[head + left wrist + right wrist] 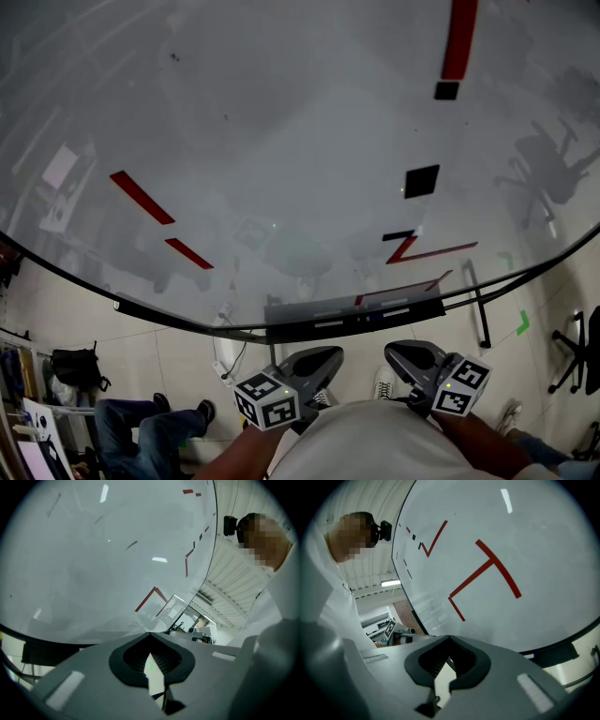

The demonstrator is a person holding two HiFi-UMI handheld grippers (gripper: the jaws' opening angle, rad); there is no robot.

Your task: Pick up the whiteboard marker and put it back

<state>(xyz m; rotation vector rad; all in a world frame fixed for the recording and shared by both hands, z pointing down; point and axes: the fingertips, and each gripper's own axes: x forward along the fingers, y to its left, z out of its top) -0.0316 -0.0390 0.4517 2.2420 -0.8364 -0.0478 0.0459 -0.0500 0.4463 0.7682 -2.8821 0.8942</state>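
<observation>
Whiteboard (281, 141) fills most of the head view, marked with red tape strips (141, 197) and small black squares (422, 181). Under its curved lower edge runs a dark pen tray (281, 333). Two pale slim shapes (328, 323) lie in the tray with their long axes along it, running left to right. They are too small to tell whether either is the whiteboard marker, or which end is the cap. Both tongs are held low, near the person's body and just below the tray, pointing up at the board. The left gripper (314, 361) has its jaws closed tip to tip, and its own view shows only an empty hollow behind the meeting tips (150, 634). The right gripper (412, 361) is closed the same way, with nothing between its jaws (449, 638). On the tiled floor a seated person's legs (141, 422) show at lower left, near a black bag (75, 366). An office chair (574, 352) stands at the right.
</observation>
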